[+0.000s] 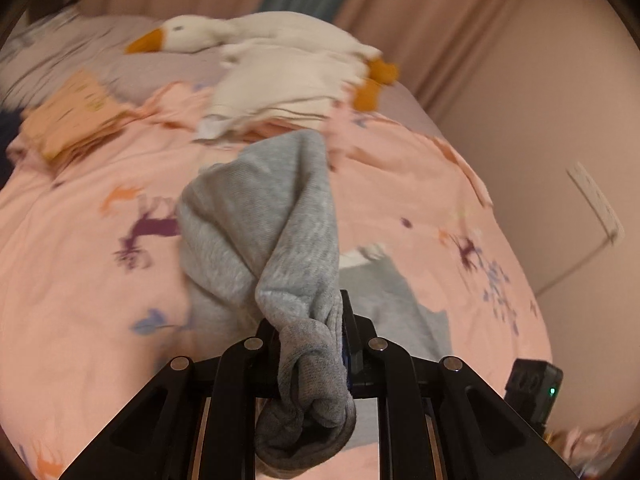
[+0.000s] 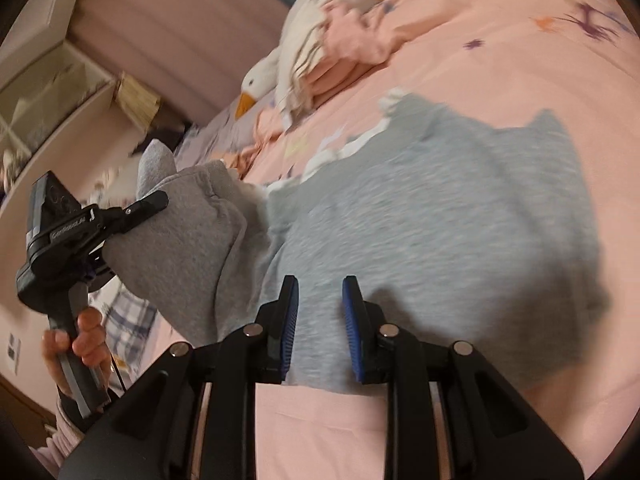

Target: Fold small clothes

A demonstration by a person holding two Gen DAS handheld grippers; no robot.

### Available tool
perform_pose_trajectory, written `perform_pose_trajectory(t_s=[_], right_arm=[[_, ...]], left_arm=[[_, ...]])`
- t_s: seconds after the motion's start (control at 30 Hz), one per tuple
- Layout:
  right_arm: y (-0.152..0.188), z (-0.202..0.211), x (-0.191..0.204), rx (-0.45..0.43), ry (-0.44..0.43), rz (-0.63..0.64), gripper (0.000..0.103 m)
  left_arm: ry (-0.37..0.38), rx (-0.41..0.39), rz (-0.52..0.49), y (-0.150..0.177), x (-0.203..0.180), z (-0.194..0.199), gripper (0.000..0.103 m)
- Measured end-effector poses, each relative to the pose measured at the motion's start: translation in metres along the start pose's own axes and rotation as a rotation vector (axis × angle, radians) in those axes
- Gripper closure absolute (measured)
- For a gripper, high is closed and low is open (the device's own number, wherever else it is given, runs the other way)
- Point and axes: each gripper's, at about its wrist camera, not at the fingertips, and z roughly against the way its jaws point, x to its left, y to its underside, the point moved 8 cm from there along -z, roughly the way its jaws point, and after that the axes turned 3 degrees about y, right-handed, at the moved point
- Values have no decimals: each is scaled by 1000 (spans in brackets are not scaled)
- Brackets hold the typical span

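Left gripper: left gripper [image 1: 310,344] is clamping down hard on a bunched cuff or corner of the grey garment [image 1: 260,220], cloth twisted between the pads and spilling back toward the camera.
Right gripper: right gripper [image 2: 320,320] is hanging just over the near hem with its blue pads [image 2: 289,320] standing a little apart; nothing is pinched between them, so it is empty.
Garment position: grey garment [image 2: 440,220] is lying mostly spread on the pink bedspread [image 2: 500,60], while the end in the left gripper is being held up off the bed at the left of the right wrist view.
Person: a hand [image 2: 80,344] is gripping the handle of the left tool.
Done so far: one end is lifting clear; no finished crease is showing, and both views are blurred.
Still to do: by my reading, the raised end needs laying across the body, then the rest needs folding and flattening.
Surroundings: a plush goose [image 1: 272,52] is lying at the far end of the bed, with what looks like folded peach cloth [image 1: 68,116] near it, well apart from the work.
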Motion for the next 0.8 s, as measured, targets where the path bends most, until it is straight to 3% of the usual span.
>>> perform_pose_trajectory(t_s=[0.23,0.43,0.53,0.6,0.63,0.67,0.8], right_arm=[[-7,39,-45,-87,-1,-140,78],[-5,67,-71,-134,-42,-245,65],[-4,75,-76,-150,-57,-273,58],[-6,77,-76,-154,-78,-283,56],[-6,78,-76,-152,-91,-291,53],[-7,78,-75,-151,-96,-295,51],[-9,75,-68,-134,-135,-304,45]], left_arm=[[0,116,-95,36,-51,-55,87],[4,286,-69,85,-66,-110,84],[-27,320,-81,95,-70,-116,79],[-10,329,-82,96,-74,-113,64],[23,337,-71,96,-78,-109,46],[59,334,-57,95,-81,-104,34],[107,258,-45,86,-81,-69,32]])
